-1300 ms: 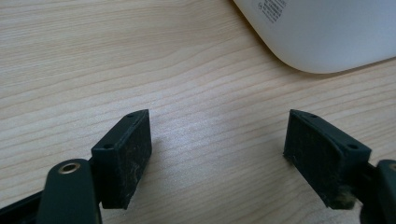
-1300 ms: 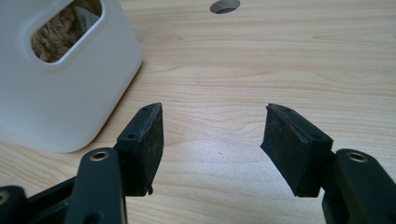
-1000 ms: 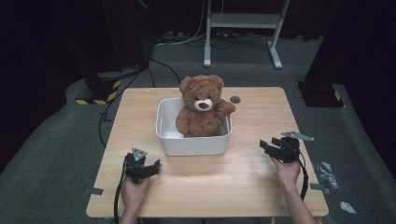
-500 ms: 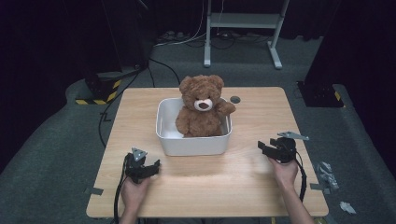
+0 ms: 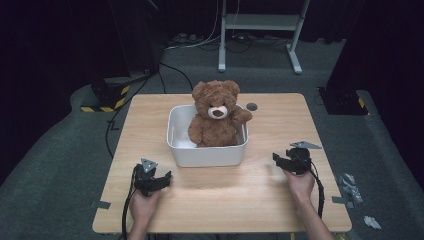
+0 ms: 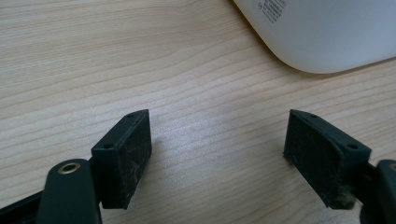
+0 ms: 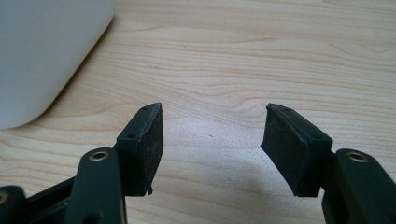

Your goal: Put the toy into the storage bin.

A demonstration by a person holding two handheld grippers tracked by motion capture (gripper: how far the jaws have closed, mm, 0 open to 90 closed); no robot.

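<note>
Table: pale wooden table, grain running across.
Room: dark; grey carpet floor.
Tub: white plastic tub holds the brown plush bear; label print unreadable.
My left tongs: spread apart, empty.
My right tongs: spread apart, empty.

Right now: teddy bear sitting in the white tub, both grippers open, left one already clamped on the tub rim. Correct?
Not quite. The left gripper isn't on the white tub: the left gripper view shows its jaws wide apart over bare table, the tub's corner ahead of them, untouched. The rest holds: the teddy bear sits in the tub, and the right gripper is open too.
</note>
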